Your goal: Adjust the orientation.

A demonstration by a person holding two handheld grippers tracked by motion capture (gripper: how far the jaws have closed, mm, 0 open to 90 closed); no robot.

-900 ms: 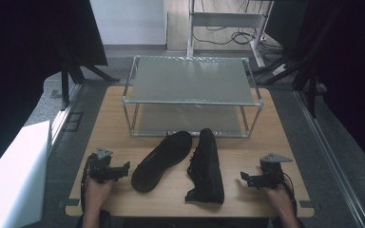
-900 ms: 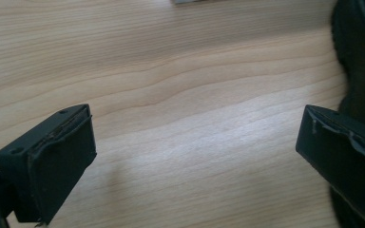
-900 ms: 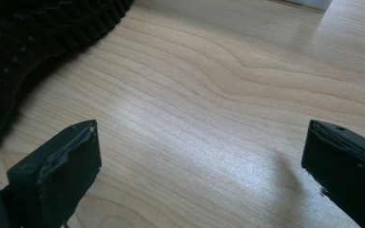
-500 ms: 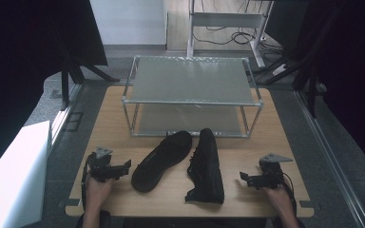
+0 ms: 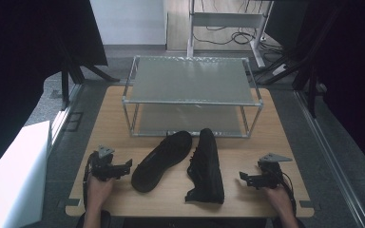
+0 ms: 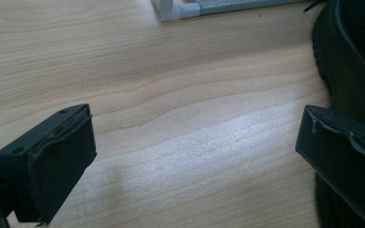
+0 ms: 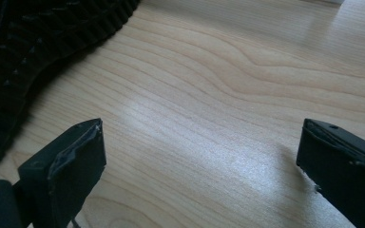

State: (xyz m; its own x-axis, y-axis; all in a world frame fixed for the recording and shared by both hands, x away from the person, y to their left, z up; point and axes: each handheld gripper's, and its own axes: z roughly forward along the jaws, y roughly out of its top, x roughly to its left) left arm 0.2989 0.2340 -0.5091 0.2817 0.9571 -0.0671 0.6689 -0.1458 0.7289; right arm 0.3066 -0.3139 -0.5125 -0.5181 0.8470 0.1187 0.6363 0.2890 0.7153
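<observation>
We look down on a wooden counter (image 5: 247, 194) where two black shoes lie between our two claws, in front of a low two-tier metal rack (image 5: 192, 97).

The left claw (image 5: 126, 166) rests near the counter's left edge, its jaws spread wide and holding nothing. In the left gripper view, bare wood lies between the two black pads (image 6: 59, 161), and the dark side of the left shoe (image 6: 349, 71) sits just beyond the right-hand pad. That left shoe (image 5: 162, 154) lies just to the claw's right, close by but apart. It lies sole up, its long axis running on a slant, from near the claw up and away toward the rack's lower shelf.

The right claw (image 5: 244, 178) rests near the counter's right edge, also spread wide and empty. The right shoe (image 5: 206, 166) lies on its side to the claw's left, a little farther off than the left shoe is from the left claw. Its long axis runs almost straight from the counter's front edge toward the rack. In the right gripper view, its ridged black sole (image 7: 38, 52) fills the upper left corner.

We judge the left hand nearer to its shoe, so a short sideways reach would bring the left claw across the shoe's width.

We can read no brand, label or writing on the shoes, the rack or the counter.
</observation>
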